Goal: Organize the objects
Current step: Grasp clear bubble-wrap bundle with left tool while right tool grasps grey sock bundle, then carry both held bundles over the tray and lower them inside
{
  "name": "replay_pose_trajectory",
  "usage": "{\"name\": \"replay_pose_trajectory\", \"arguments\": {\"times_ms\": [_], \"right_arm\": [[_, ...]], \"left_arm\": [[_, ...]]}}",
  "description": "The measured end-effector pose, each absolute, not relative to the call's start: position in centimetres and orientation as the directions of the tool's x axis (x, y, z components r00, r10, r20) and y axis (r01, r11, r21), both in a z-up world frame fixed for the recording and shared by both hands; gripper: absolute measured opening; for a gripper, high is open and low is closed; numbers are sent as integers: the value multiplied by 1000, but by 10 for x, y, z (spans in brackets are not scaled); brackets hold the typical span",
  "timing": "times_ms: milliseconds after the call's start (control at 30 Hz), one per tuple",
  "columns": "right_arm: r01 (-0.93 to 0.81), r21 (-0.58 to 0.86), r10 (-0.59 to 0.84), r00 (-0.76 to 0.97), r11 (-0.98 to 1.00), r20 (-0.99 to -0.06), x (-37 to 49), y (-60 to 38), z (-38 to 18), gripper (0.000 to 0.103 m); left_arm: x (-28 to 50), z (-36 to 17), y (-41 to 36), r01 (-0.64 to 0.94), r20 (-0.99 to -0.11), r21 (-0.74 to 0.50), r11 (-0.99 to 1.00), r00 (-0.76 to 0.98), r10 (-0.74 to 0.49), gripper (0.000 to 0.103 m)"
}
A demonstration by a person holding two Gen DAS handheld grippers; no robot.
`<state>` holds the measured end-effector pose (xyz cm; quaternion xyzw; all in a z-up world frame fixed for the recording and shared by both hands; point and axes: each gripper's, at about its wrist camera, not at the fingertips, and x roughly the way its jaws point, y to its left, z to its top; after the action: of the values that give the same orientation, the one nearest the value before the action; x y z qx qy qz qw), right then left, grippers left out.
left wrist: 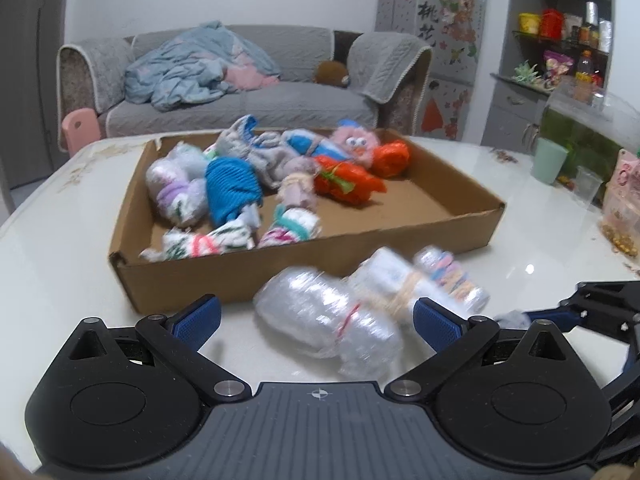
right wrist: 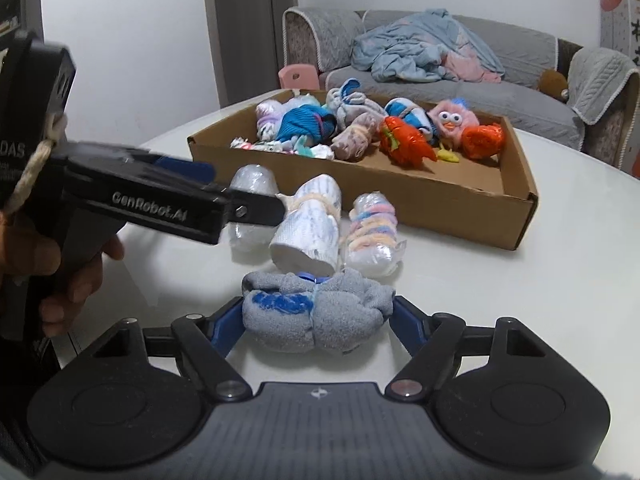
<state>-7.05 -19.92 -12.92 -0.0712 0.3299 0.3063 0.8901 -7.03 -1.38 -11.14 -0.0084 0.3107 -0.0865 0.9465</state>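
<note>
A shallow cardboard box [left wrist: 460,232] [right wrist: 520,216] on the white table holds several rolled sock bundles and a pink fuzzy toy [left wrist: 356,145] [right wrist: 452,118]. Three plastic-wrapped bundles lie in front of it: a clear one [left wrist: 328,320] [right wrist: 252,184], a white one tied with string [left wrist: 388,280] [right wrist: 308,224], a pastel striped one [left wrist: 452,276] [right wrist: 372,228]. My left gripper [left wrist: 316,320] is open around the clear bundle; it also shows from the side in the right wrist view [right wrist: 256,212]. My right gripper [right wrist: 318,320] is shut on a grey and blue sock bundle [right wrist: 316,312].
A grey sofa [left wrist: 240,92] with a blue blanket stands behind the table. A green cup [left wrist: 550,160], a clear cup and a snack container sit at the table's right edge. A pink chair back [left wrist: 80,128] shows at the far left.
</note>
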Motion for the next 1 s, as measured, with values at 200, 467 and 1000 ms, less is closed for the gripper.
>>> {"name": "replay_pose_trajectory", "arguments": {"times_ms": [200,467,1000], "right_arm": [[-573,72,483,609,816,-629,-69,-206,-129,72],[-550,75,470,627,832,-622,-70,-223,-127,71],[-574,-9,476,689,819,-547,-62,-257,-76,71]], "left_arm": [[-57,-120,-17,116,-648,-55,992,752,-124,103],[-57,-121,-22,120,-655,0,993,750,-91,83],[-73,-60,-28,244,-572,117,963,809,-135,73]]}}
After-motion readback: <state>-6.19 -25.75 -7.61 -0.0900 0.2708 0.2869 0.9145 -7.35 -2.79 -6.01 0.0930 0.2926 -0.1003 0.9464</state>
